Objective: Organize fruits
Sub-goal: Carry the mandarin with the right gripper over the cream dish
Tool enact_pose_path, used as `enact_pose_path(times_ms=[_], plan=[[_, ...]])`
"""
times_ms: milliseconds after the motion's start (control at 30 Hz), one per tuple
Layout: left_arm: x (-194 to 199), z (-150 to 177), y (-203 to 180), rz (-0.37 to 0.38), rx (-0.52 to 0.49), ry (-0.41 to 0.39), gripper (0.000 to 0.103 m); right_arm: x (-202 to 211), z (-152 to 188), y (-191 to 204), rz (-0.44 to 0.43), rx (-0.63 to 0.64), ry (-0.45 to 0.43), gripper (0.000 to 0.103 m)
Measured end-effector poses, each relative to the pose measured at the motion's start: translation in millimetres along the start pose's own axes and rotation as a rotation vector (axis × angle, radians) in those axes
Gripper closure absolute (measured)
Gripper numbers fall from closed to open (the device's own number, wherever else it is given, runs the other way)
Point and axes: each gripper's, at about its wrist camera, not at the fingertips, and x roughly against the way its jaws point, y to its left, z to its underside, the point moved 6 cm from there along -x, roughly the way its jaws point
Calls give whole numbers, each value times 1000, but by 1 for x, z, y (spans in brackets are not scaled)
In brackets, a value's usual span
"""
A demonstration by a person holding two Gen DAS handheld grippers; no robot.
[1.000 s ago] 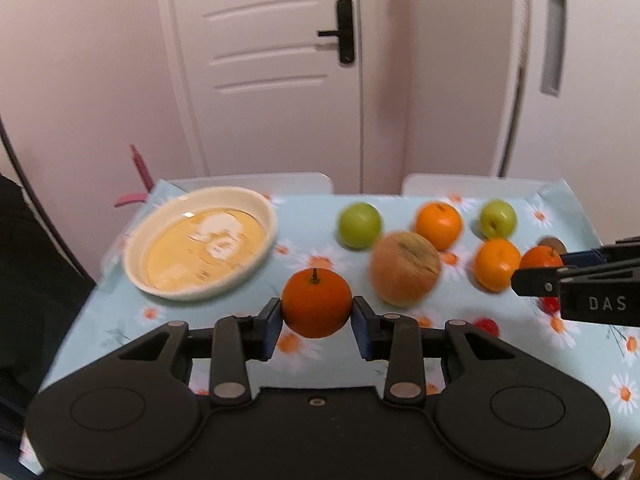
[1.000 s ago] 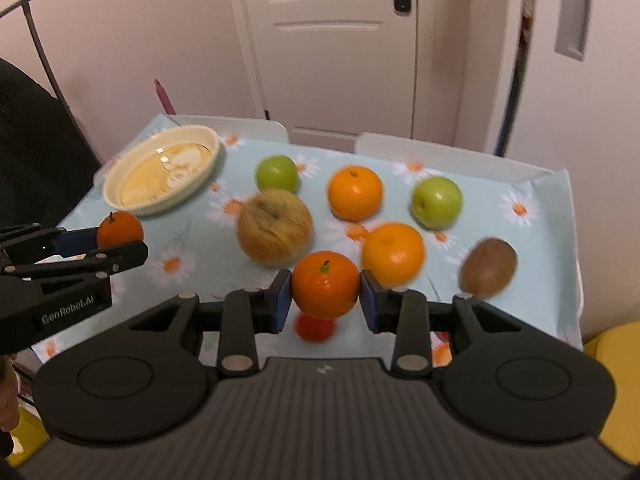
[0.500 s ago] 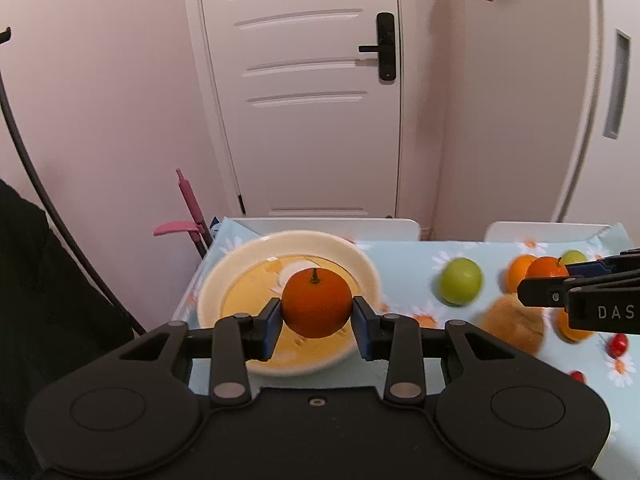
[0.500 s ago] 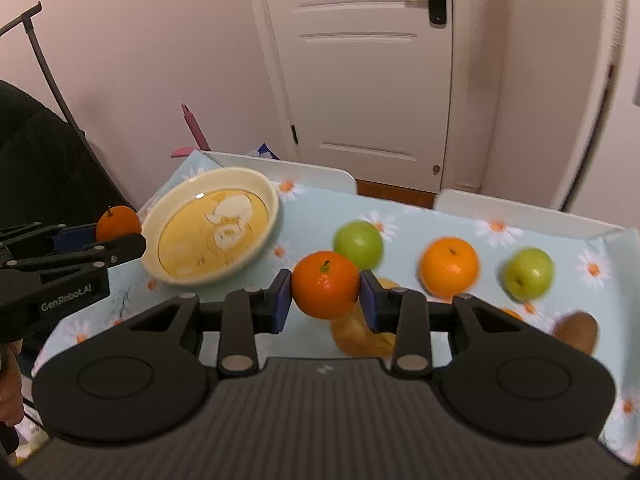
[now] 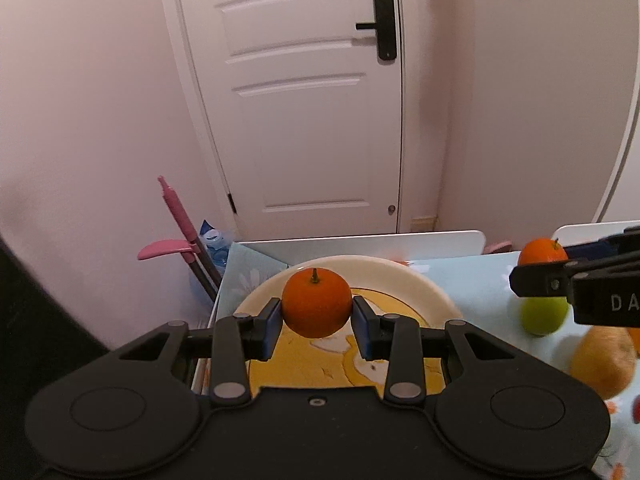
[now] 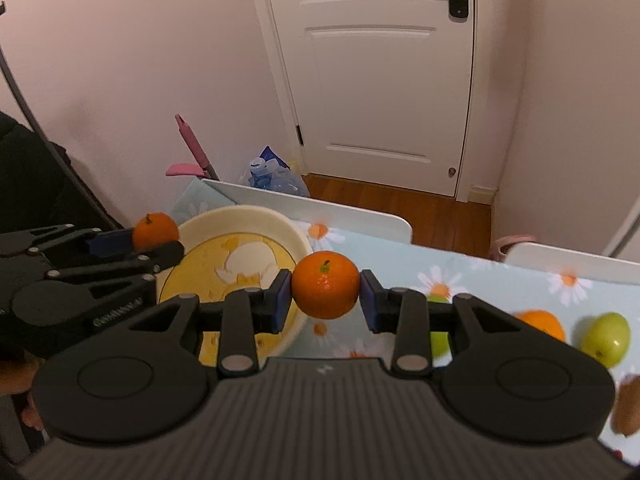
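Observation:
My left gripper (image 5: 316,326) is shut on a small tangerine (image 5: 316,303) and holds it above the cream plate with a yellow duck picture (image 5: 420,286). In the right wrist view the left gripper holds its tangerine (image 6: 155,230) over the plate's left rim (image 6: 240,213). My right gripper (image 6: 325,300) is shut on a second tangerine (image 6: 325,295), held above the table just right of the plate. That gripper and its tangerine (image 5: 542,251) show at the right of the left wrist view.
On the daisy tablecloth (image 6: 500,280) lie a green apple (image 6: 606,340), an orange (image 6: 542,322), a kiwi (image 6: 628,410), another green apple (image 5: 544,316) and a brown pear-like fruit (image 5: 602,362). White chair backs (image 6: 312,206) stand behind the table. A pink broom (image 6: 192,144) leans on the wall.
Both grippers have carried their tangerines left and away from the fruit group, and stand at the plate; the left one is over it, the right one beside it. Both stay shut.

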Motion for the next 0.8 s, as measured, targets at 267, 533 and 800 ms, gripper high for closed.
enact_pose_path(times_ms=[267,533,800], plan=[[-52,4,5,32,-52,45,62,-36,-13,7,20,-15,21,52],[-87,10,3,66,-92,83,62,-55,-11,8,37,-18,46,52],[-74,9,6,80,-126,11,5,-53,-13,6,39,-50,42,52]])
